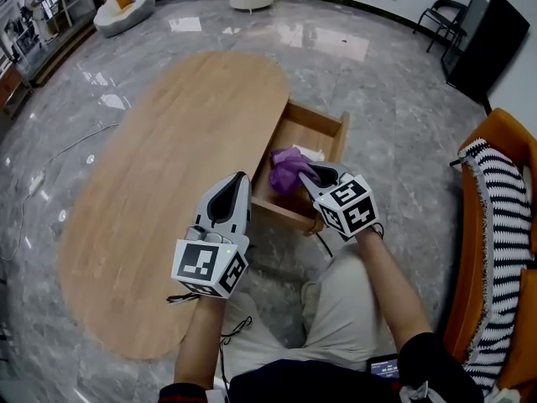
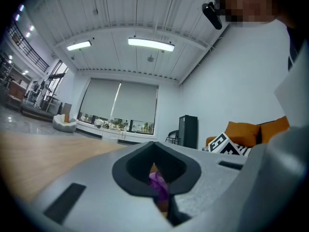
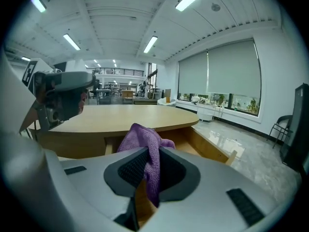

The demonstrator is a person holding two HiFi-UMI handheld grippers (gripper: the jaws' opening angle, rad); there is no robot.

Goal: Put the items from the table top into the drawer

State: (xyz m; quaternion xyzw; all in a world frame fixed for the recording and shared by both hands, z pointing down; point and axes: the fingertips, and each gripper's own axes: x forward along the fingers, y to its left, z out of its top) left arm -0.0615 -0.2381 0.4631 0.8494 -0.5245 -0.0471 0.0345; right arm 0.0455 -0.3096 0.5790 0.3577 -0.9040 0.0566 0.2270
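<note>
Above the open light wooden drawer point(image 1: 324, 128) holding a small white item point(image 1: 312, 153), right gripper point(image 1: 305, 175) pinching a crumpled purple cloth point(image 1: 287, 166), left gripper point(image 1: 243, 178) pressed together, empty.

Left tongs point(image 1: 243, 177) closed, right tongs point(image 1: 307, 173) clamped

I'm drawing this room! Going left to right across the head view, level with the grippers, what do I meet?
wooden table → left gripper → purple cloth → right gripper → striped cushion
</note>
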